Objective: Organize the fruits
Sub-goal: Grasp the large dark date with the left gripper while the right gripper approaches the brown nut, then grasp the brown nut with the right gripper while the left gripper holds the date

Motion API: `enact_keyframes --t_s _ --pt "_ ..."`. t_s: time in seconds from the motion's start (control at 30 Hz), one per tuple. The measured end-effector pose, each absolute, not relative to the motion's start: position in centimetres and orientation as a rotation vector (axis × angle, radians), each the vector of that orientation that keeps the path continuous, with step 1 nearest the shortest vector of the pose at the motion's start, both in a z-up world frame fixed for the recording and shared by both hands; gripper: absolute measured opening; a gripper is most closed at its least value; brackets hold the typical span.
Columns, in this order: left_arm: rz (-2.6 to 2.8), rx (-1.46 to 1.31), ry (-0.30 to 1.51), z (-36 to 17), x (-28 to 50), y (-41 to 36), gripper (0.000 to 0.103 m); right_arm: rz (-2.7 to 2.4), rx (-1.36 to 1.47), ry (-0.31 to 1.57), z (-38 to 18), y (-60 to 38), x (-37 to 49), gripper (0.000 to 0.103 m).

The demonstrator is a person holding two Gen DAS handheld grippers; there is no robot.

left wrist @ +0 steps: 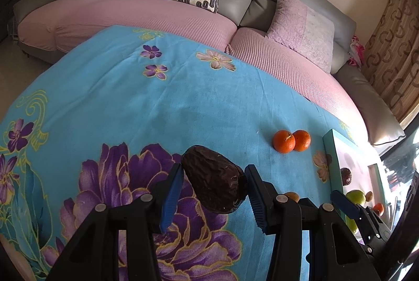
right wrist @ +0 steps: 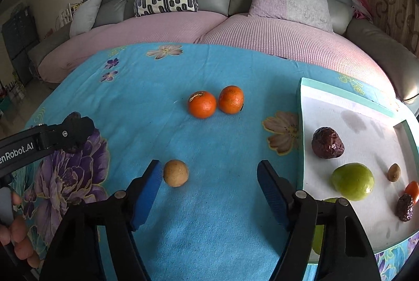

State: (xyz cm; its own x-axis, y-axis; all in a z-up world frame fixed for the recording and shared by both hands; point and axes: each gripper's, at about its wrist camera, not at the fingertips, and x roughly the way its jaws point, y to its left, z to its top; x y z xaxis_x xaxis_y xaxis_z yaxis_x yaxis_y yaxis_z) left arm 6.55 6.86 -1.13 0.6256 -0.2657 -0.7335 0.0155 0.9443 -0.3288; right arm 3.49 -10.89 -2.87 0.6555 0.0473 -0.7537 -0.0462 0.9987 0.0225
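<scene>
The left claw (left wrist: 213, 190) grips a dark wrinkled date (left wrist: 213, 178) above the desk (left wrist: 183, 102). The right claw (right wrist: 209, 185) stands wide (nothing held), a brown fruit (right wrist: 175, 173) beside its left finger. Two oranges (right wrist: 202, 104) touch near the tray (right wrist: 351, 108).

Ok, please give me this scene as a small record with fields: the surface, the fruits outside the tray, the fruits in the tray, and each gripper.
surface: blue floral cloth
outside tray: two oranges side by side; small tan fruit beside the right gripper's left finger
tray: white, holds wrinkled dark fruit, green fruit, smaller pieces at the right
left gripper: closed on a dark wrinkled fruit, near the cloth
right gripper: open, holding nothing
</scene>
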Motion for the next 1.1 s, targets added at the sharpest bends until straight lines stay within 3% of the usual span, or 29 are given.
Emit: enact_keyframes --t_s 0.13,0.37,0.73,0.97,1.1 --pt "-0.162 -0.314 0.884 -1.2 6.6 7.1 0.051 0.081 -0.002 0.868 -3.4 -10.0 3.9 0.07" --pt "-0.158 -0.324 0.886 -1.3 6.7 7.5 0.051 0.107 -0.035 0.896 -4.2 -8.6 4.4 0.05" --pt "-0.153 -0.331 0.891 -1.5 6.7 7.6 0.051 0.104 -0.045 0.931 -5.2 -7.9 5.0 0.04" --pt "-0.151 -0.326 0.894 -1.5 6.7 7.4 0.051 0.113 -0.052 0.938 -5.2 -7.9 5.1 0.026" --pt "-0.151 -0.326 0.892 -1.5 6.7 7.4 0.051 0.119 -0.051 0.936 -5.0 -7.9 5.0 0.025"
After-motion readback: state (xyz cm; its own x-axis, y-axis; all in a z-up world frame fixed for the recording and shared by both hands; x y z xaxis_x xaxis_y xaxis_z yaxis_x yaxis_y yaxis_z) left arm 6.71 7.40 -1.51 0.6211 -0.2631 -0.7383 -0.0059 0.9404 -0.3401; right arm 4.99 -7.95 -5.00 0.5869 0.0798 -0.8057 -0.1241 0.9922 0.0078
